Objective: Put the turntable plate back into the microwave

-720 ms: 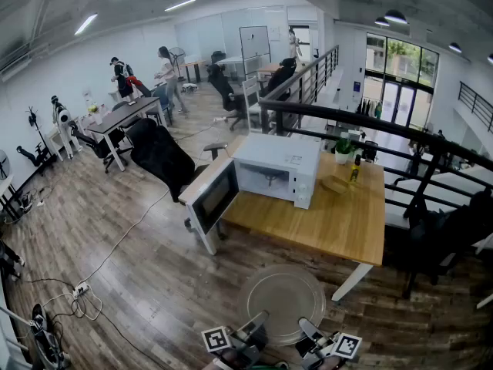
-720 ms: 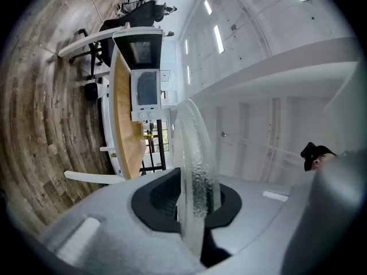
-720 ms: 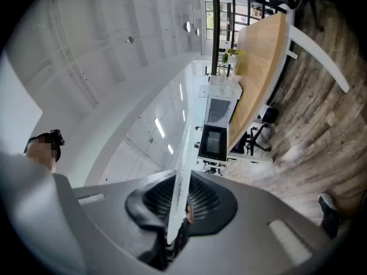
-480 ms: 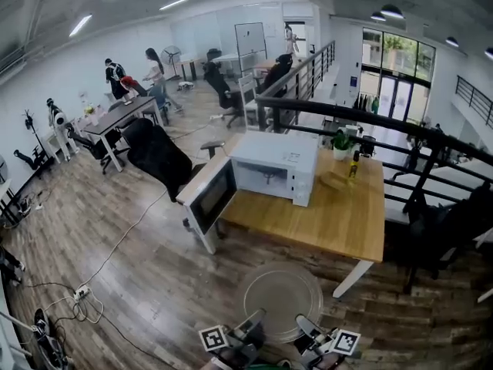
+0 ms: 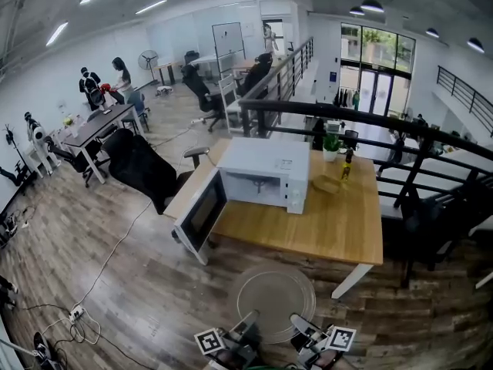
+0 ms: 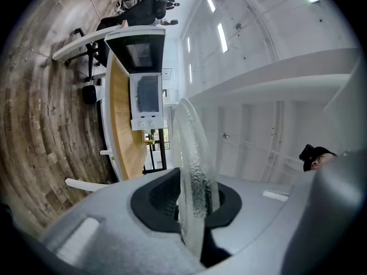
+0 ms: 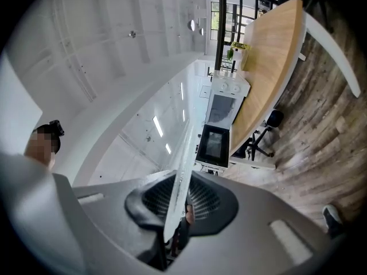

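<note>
**Glass plate** (image 5: 275,299): carried roughly level in the air above the wooden floor (image 5: 115,268). It is in front of the surface (image 5: 339,226) and clear of it. It is well apart from the microwave (image 5: 266,168) and not inside it. Both tongs hold it at its near rim.

**Left tongs** (image 5: 248,324): closed on the near-left rim of the plate. In the left gripper view the ribbed glass edge stands upright between the 2 black pads (image 6: 152,196), which press on it from either side.

**Right tongs** (image 5: 302,326): closed on the near-right rim. In the right gripper view the thin edge of the plate runs slantwise between the pads (image 7: 203,202) and is clamped there.

**Marker cubes** (image 5: 209,341): 1 on each tongs, both at the bottom edge of the head view.

**Microwave**: white, standing on the rear-left part of the surface. Its door (image 5: 199,214) is swung wide open and reaches out past the surface's front-left corner. The cavity faces the person. What lies inside it is too small to tell.

**Other items on the surface**: 1 potted plant (image 5: 331,143) and 1 dark bottle (image 5: 346,164), both near the far edge, to the right of the microwave.

**Surroundings**: 1 black office chair (image 5: 142,164) stands just left of the surface. A cable (image 5: 108,253) runs across the floor. 2 people (image 5: 119,75) stand by a desk at the far end of the room.
</note>
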### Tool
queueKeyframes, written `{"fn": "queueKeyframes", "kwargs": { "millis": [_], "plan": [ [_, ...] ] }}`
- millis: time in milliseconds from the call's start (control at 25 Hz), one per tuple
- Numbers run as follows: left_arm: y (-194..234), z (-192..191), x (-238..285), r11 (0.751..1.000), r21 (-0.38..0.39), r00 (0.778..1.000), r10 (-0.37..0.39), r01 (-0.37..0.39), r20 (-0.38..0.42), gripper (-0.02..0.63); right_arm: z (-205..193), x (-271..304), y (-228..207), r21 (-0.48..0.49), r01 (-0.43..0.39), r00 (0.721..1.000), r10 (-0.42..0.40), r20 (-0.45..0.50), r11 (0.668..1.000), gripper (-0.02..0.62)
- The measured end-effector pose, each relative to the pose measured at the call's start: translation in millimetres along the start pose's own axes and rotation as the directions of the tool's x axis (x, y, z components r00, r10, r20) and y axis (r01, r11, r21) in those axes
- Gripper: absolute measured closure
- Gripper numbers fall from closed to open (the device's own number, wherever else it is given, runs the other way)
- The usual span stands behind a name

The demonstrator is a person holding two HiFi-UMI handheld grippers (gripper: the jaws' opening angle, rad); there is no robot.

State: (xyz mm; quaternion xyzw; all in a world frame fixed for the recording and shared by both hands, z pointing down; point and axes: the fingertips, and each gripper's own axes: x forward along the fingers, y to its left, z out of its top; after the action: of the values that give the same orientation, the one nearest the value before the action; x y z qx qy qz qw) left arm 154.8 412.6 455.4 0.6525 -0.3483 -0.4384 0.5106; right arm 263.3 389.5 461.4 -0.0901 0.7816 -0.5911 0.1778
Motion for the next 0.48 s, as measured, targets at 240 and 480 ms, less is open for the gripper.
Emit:
{"fn": "queueKeyframes", "kwargs": {
  "millis": [240, 480],
  "plan": [
    [15, 57, 14, 1.0, -0.008, 0.999, -0.019, 0.019, -0.041, 0.565, 12, 52, -16, -0.048, 0.021, 1.0, -0.02, 0.021, 0.999, 0.545],
    [20, 110, 26, 0.998, -0.025, 0.996, -0.055, 0.053, -0.069, 0.565, 19, 104, -24, -0.047, 0.034, 0.998, -0.031, 0.063, 0.998, 0.546]
  ]
}}
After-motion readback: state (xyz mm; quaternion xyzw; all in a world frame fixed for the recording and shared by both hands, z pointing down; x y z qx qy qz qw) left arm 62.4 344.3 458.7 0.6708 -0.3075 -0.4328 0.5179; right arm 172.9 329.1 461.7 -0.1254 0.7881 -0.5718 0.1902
